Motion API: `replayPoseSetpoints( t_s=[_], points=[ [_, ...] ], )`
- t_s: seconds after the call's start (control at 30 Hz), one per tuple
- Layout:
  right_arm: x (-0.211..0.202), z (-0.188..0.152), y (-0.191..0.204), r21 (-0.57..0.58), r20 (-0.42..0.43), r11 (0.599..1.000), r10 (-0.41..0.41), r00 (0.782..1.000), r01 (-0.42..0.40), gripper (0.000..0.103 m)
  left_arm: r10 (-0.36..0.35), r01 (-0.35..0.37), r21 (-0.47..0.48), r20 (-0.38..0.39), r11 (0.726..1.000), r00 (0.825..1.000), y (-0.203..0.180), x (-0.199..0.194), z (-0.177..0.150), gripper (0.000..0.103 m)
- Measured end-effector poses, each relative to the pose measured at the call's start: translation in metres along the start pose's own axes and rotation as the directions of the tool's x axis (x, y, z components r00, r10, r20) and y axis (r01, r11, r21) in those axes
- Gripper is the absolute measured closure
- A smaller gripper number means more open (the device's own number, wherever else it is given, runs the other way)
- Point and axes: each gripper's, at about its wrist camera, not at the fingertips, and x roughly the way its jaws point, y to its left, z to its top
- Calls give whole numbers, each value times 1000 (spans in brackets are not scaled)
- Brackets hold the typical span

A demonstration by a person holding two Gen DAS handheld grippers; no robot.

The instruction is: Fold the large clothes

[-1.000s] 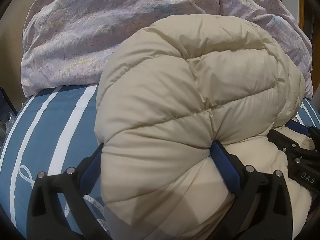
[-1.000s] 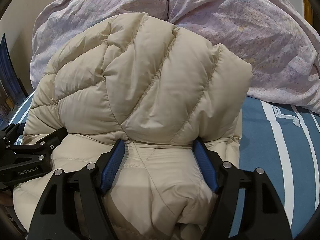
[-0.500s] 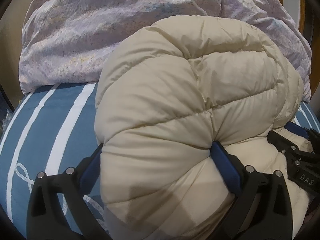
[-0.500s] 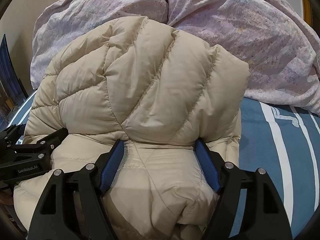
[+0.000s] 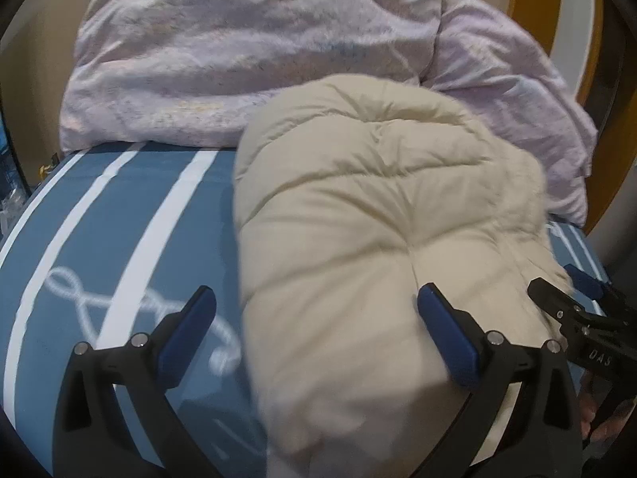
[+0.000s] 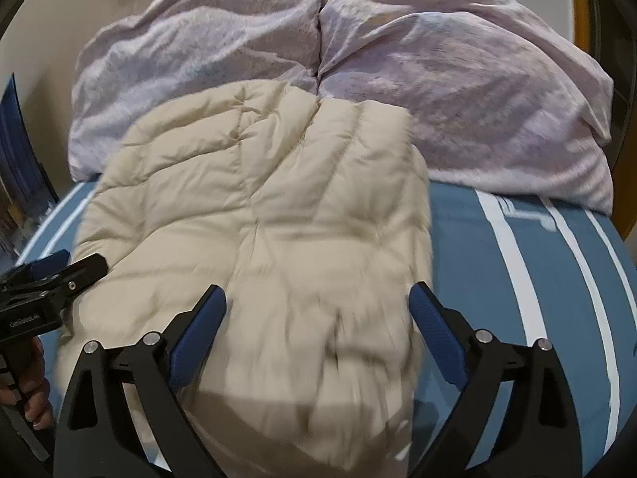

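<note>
Claws both spread wide, gripping nothing. Left claw (image 5: pixel 314 326) sits at the near left edge of the cream puffer jacket (image 5: pixel 382 247): its right finger lies on the padding, its left finger is out over the striped blue bed sheet (image 5: pixel 119 231). Right claw (image 6: pixel 316 328) straddles the jacket's near right part, left finger over the fabric, right finger at or just past the right edge; blur hides contact. Jacket lies folded into a thick bundle on the bed, directly ahead of both claws, long axis running away from them toward the lilac duvet (image 6: pixel 438 79), far end touching it. Each claw is at its own side of the near end, neither clearly nearer. Judgement: next move runs forward along that axis, either pressing the bundle flat or regripping the near edge. Fold looks nearly done.
</note>
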Motion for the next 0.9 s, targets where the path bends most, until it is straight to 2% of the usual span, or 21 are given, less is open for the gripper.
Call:
replayPoseSetpoints(
  t_s=[0.13, 0.33, 0.5, 0.67, 0.9],
  points=[
    [-34, -19, -1, 29, -7, 1000, 3, 1000, -3, 2, -8, 8, 3, 10, 1000, 1000, 6, -41, -21, 2],
    [-85, -50, 16, -16, 44, 999, -41, 998, 42, 1, -12, 12, -17, -5, 1000, 1000, 14, -86, -63, 2],
    [-121, -77, 18, 20, 56, 1000, 12, 998, -13, 1, -4, 4, -32, -5, 999, 1000, 16, -122, -94, 2],
    [-146, -101, 19, 57, 54, 998, 39, 998, -42, 1, -12, 12, -11, 19, 1000, 1000, 7, -156, -112, 2],
    [-176, -120, 29, 48, 65, 998, 38, 997, -41, 1, -42, 42, 13, 11, 999, 999, -7, -186, -127, 2]
  ],
)
